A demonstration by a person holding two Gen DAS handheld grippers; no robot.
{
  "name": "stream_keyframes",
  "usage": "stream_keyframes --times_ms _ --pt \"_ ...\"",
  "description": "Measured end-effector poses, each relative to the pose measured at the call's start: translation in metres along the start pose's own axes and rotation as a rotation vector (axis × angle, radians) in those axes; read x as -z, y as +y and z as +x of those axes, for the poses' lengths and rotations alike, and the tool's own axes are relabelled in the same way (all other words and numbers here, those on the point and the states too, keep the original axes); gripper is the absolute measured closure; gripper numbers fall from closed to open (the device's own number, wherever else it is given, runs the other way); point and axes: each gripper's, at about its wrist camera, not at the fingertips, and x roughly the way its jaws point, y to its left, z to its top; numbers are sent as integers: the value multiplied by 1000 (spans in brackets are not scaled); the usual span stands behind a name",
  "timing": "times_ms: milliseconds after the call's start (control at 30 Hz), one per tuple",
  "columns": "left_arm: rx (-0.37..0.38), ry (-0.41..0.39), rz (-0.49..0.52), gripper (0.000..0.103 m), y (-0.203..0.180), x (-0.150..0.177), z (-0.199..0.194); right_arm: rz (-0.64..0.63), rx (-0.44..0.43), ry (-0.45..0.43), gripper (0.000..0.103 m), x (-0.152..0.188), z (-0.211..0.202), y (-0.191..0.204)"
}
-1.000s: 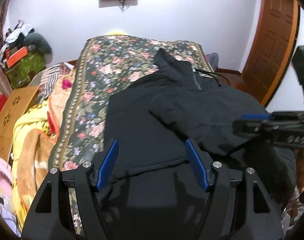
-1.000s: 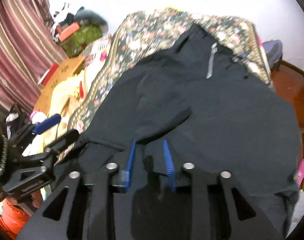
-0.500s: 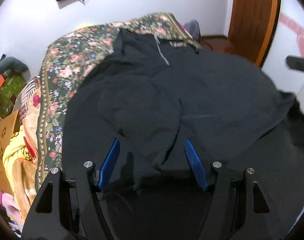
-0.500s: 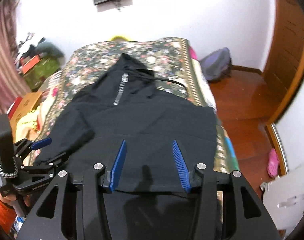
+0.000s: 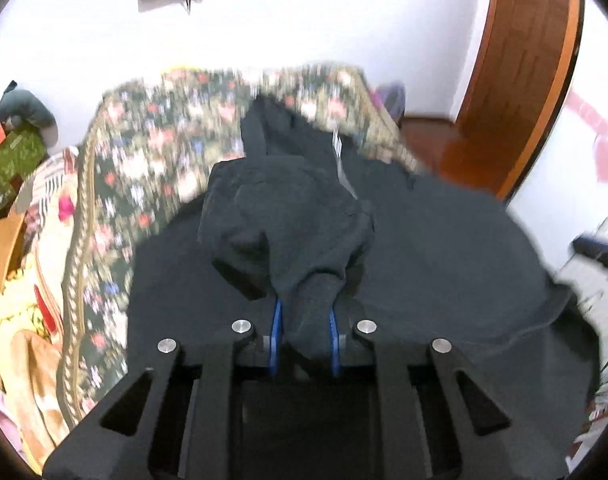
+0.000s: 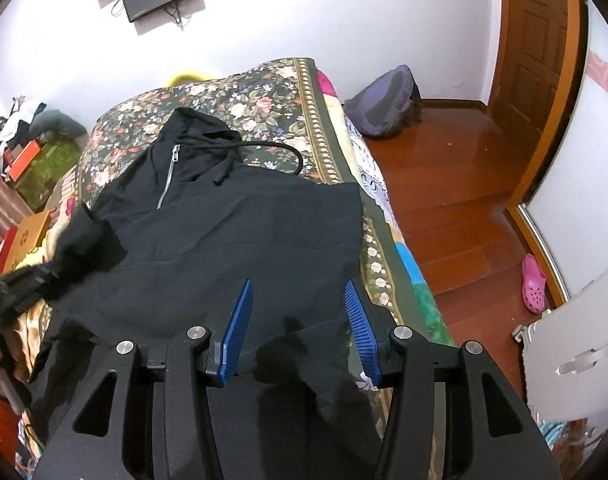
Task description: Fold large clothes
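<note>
A black zip hoodie [image 6: 240, 216] lies spread on the floral bed cover [image 6: 264, 96], hood toward the far wall. My left gripper [image 5: 304, 316] has its jaws closing, and the blue pads press on a bunched hoodie sleeve [image 5: 296, 232] that rises lifted from between them. In the right wrist view this left gripper [image 6: 20, 284] shows at the far left with the sleeve [image 6: 84, 240] drawn up from it. My right gripper [image 6: 298, 308] stands open above the hoodie's near right hem, its pads apart with cloth lying under them.
A purple backpack [image 6: 388, 108] rests on the wooden floor [image 6: 464, 184] right of the bed. A brown door [image 6: 544, 60] and a pink clog [image 6: 534, 284] are farther right. Blankets [image 5: 32, 320] and a cardboard box [image 5: 0, 252] crowd the bed's left side.
My left gripper went from wide open over the hoodie to closed on the sleeve, which now stands bunched up. My right gripper swung from the hoodie's left part to its right hem and widened.
</note>
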Motion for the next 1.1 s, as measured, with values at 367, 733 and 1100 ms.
stream_keyframes --times_ms 367,733,1100 --pt "-63 -167 15 82 19 -7 -51 -65 -37 102 59 20 31 25" --pt "-143 140 -121 61 92 87 6 -155 44 102 54 32 34 40" --pt "-173 130 -137 35 99 103 -16 -147 21 141 52 24 35 46"
